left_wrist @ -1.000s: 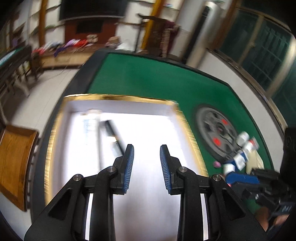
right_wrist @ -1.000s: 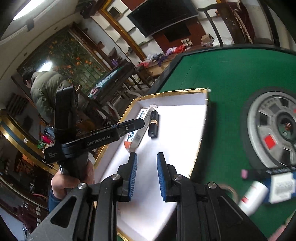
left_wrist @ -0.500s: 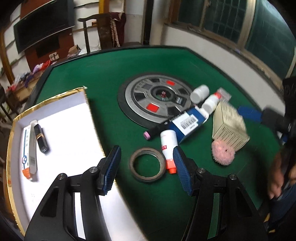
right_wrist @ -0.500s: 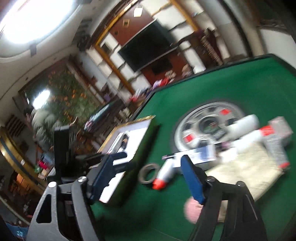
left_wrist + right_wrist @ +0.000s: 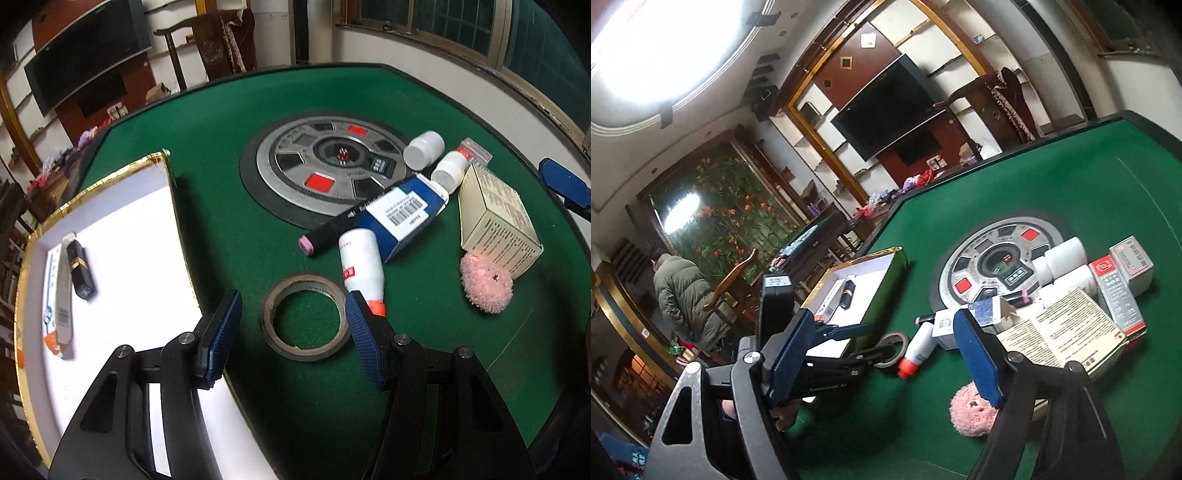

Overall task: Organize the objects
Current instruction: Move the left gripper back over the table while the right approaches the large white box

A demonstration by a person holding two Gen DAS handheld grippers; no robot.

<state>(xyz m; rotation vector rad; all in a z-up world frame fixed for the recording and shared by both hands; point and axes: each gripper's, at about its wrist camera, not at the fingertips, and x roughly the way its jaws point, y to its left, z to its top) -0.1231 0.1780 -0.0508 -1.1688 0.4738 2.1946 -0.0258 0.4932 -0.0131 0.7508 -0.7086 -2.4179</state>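
Sorting is barely started, we are judging: only two things are lying inside the gold-rimmed tray (image 5: 168,192), a long white boxed tube (image 5: 55,295) and a black lipstick (image 5: 81,269) touching its side. Everything else is sitting outside the tray on the green felt. Nearest the tray is the tape roll (image 5: 306,317); just past it a white bottle with an orange cap (image 5: 362,266), a black marker (image 5: 332,230), a blue box (image 5: 402,212), two white pill bottles (image 5: 424,149), a beige carton (image 5: 495,218) and a pink pom-pom (image 5: 485,282).

We are holding the left gripper (image 5: 291,332) spread wide and empty, its fingers straddling the tape roll without touching it. The right gripper (image 5: 886,354) is hanging spread and empty too, farther from the tray, above the pom-pom. We are guessing the tape roll goes next.
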